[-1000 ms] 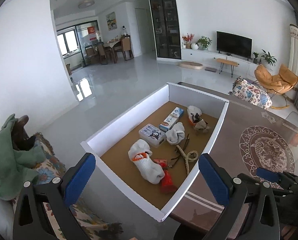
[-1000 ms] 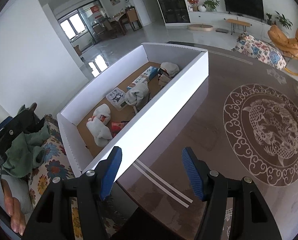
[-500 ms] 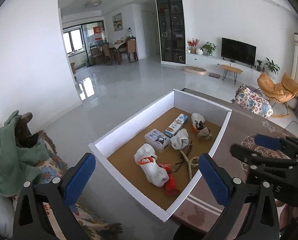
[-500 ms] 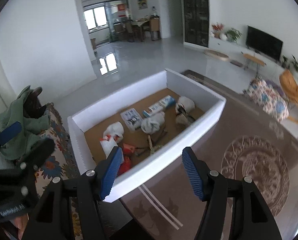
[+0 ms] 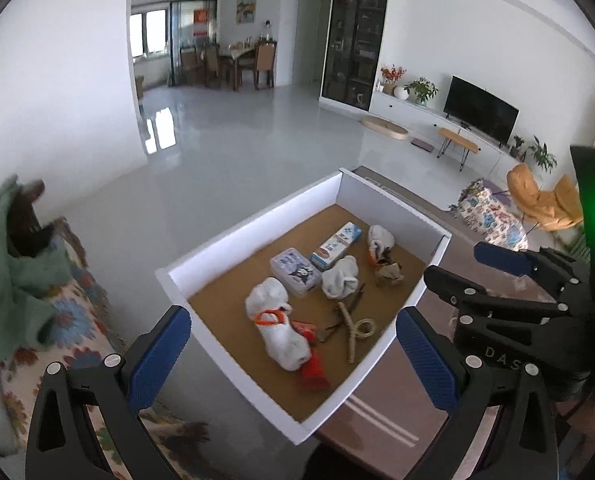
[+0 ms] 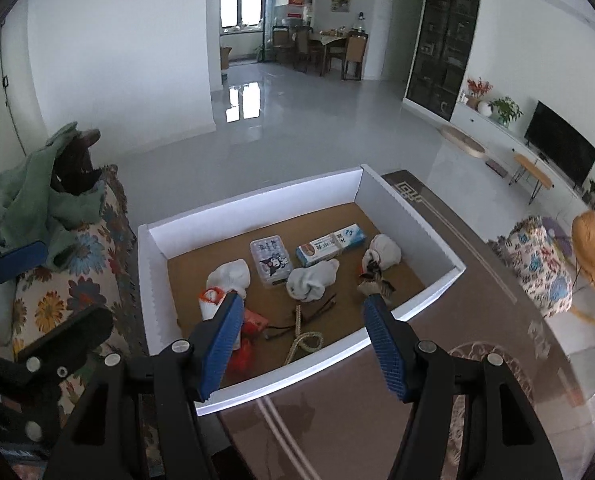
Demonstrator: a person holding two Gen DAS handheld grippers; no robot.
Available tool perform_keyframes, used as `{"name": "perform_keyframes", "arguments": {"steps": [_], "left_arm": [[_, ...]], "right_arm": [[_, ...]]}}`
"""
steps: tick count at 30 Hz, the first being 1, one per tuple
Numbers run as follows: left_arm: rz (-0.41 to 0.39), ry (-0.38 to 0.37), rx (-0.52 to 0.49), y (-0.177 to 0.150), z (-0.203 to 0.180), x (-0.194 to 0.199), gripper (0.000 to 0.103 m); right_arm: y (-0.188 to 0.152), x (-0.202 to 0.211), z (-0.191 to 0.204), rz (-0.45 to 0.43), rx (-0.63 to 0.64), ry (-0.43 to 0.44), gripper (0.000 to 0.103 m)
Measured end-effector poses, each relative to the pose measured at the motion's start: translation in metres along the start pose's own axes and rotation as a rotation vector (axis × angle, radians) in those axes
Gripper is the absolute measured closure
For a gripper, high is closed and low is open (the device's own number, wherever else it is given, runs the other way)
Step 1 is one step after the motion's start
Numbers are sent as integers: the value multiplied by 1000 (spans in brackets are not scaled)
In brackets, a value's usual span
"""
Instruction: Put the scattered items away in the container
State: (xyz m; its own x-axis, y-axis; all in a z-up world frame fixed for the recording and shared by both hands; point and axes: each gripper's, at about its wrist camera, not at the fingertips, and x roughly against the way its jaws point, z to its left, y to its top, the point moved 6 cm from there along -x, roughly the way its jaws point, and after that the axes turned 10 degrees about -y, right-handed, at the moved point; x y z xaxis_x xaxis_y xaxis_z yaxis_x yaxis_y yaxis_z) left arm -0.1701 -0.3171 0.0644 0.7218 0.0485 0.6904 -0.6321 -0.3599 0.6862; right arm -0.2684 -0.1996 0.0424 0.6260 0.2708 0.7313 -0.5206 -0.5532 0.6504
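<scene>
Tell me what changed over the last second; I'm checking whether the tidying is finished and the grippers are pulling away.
Both the left gripper and right gripper rose and drew back, open and empty; the right one swung from the table toward the white box. Nothing was grasped or released. The socks, rope and toothpaste carton stayed put inside.

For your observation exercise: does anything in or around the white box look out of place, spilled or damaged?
Nothing stands out. The socks, small case, carton and cord all lie loose inside the white box, which looks intact; none is seen on the table.
</scene>
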Motion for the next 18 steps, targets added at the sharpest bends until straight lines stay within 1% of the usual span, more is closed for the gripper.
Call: {"name": "perform_keyframes", "arguments": {"steps": [6,14,18], "left_arm": [[17,-12,60,9,2,-11,0],[105,3,142,4,14,-39,0],[104,-1,143,5,10,-45,0]], "right_arm": [[9,-21,-11,31,-11,15,39],[13,-51,-17,78,-12,27,39],[15,-60,-22,87,-20,25,39]]}}
